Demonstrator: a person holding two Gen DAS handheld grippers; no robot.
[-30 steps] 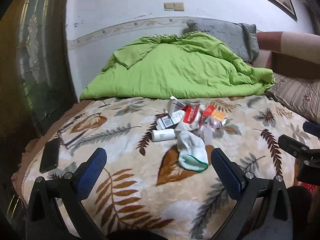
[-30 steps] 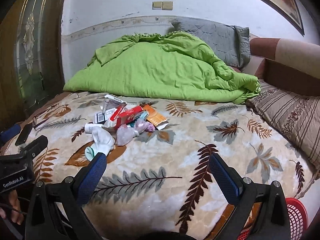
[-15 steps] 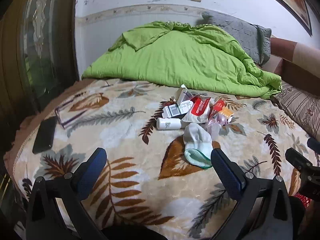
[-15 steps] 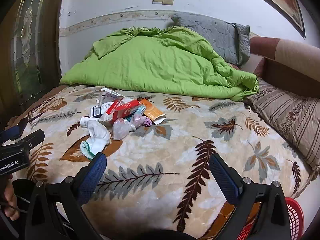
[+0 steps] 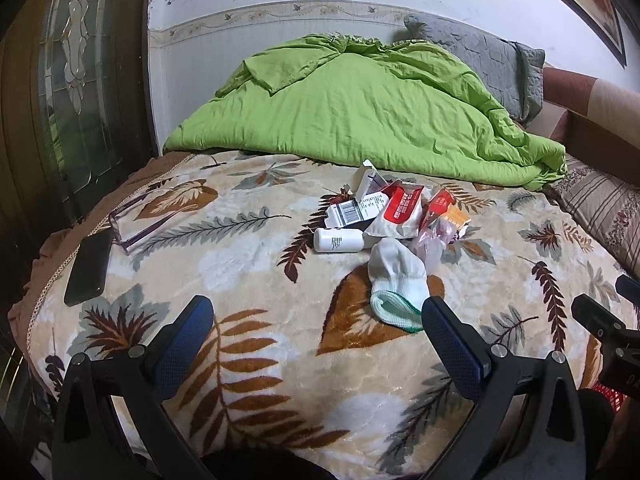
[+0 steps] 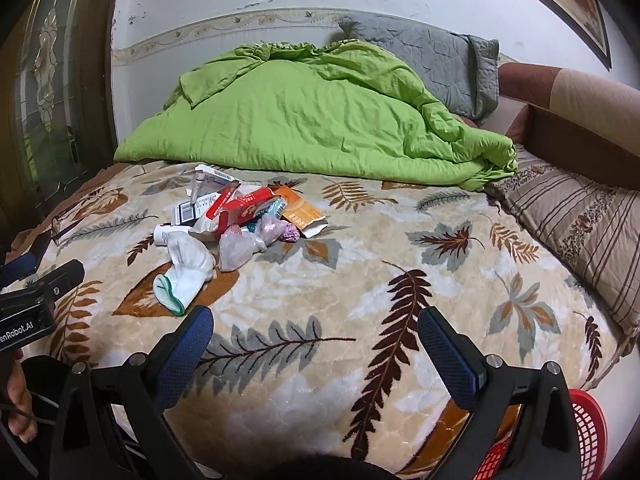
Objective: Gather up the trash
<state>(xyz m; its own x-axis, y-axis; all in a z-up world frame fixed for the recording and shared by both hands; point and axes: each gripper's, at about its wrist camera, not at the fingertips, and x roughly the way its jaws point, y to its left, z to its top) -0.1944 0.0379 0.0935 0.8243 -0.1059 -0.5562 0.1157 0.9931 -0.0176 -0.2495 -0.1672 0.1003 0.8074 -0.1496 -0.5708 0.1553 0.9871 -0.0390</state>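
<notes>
A pile of trash (image 5: pixel 394 216) lies mid-bed on the leaf-print blanket (image 5: pixel 248 264): red and white wrappers, a barcoded box, a small white bottle (image 5: pixel 338 240), crumpled clear plastic (image 6: pixel 236 250) and an orange packet (image 6: pixel 302 212). A white sock (image 5: pixel 396 284) with a green cuff lies at the pile's near side. My left gripper (image 5: pixel 316 340) hovers open over the blanket, the sock just beyond its right finger. My right gripper (image 6: pixel 314 346) is open too, with the trash pile (image 6: pixel 240 216) ahead to its left. Nothing is held.
A green duvet (image 5: pixel 360 112) is bunched at the back, grey pillow (image 6: pixel 432 60) behind it. A black phone (image 5: pixel 88 268) and glasses (image 5: pixel 132 220) lie near the left edge. A red basket (image 6: pixel 580 436) sits low right off the bed; striped pillow (image 6: pixel 580 224) at right.
Both grippers have moved in closer over the bed and angled downward, so the trash and sock sit nearer. Both stay open and hold nothing.
</notes>
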